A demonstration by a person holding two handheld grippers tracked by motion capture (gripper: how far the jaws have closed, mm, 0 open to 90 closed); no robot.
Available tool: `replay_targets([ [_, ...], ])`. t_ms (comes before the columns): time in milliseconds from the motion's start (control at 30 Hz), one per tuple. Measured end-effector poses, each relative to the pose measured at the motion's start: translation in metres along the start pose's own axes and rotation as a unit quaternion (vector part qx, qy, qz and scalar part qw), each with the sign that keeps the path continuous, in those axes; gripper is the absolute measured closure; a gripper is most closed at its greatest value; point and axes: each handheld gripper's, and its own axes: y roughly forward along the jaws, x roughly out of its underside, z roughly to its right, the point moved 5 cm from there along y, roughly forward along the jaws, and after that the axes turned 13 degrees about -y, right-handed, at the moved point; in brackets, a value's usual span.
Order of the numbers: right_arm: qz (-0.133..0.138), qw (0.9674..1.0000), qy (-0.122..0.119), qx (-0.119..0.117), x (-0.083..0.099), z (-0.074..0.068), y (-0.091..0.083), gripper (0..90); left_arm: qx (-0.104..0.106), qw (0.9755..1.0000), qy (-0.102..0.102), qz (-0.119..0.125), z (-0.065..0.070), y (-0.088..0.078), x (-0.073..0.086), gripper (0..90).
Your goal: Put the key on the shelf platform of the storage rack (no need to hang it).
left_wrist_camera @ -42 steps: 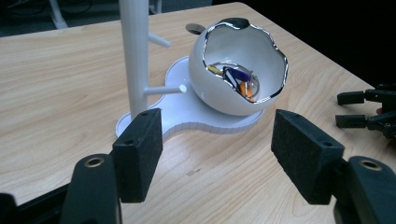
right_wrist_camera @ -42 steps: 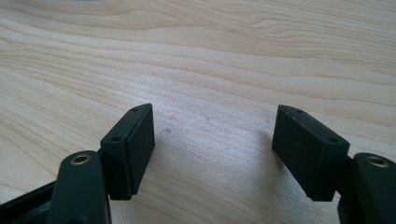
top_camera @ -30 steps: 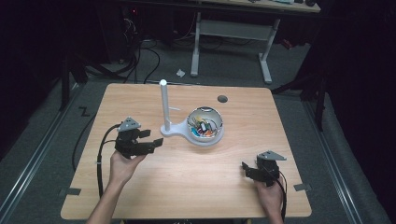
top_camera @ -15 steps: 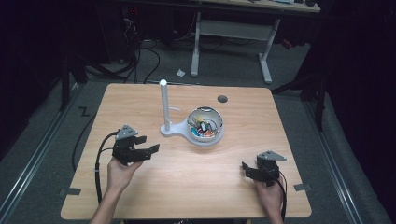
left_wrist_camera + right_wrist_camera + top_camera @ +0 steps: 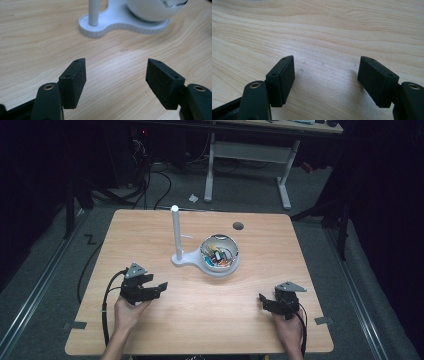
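A white bowl (image 5: 220, 255) with several small coloured items inside sits on a white stand (image 5: 186, 259) with an upright post (image 5: 176, 232), near the middle of the wooden table (image 5: 150, 230). In the left gripper view the stand's base (image 5: 100, 27) and the bowl's underside (image 5: 150, 11) lie ahead of the jaws. My left gripper (image 5: 160, 287) (image 5: 116, 75) is low over the table at the front left, open and empty. My right gripper (image 5: 263, 301) (image 5: 325, 72) rests at the front right, open, with only bare wood between its jaws.
A small dark round hole (image 5: 238, 226) marks the table's far right part. Cables (image 5: 105, 305) trail from the left gripper over the table's front left edge. Beyond the table stand a desk frame (image 5: 250, 150) and loose floor cables (image 5: 150, 180).
My left gripper has sunk toward the table and drawn back toward the front edge. The right gripper has stayed where it was.
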Motion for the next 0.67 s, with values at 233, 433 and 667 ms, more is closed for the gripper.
replay_targets([
  [233, 0.000, 1.0000, 0.000, 0.000, 0.000, 0.000, 0.000, 30.1, -0.043, 0.9976, 0.033, 0.043, -0.035, 0.023, 0.005, 33.4],
  [433, 0.000, 1.0000, 0.000, 0.000, 0.000, 0.000, 0.000, 30.0, -0.046, 0.9954, 0.049, 0.068, -0.052, 0.034, 0.005, 31.8],
  [667, 0.000, 1.0000, 0.000, 0.000, 0.000, 0.000, 0.000, 30.1, -0.033, 0.9953, 0.045, 0.079, -0.055, 0.033, 0.003, 28.9],
])
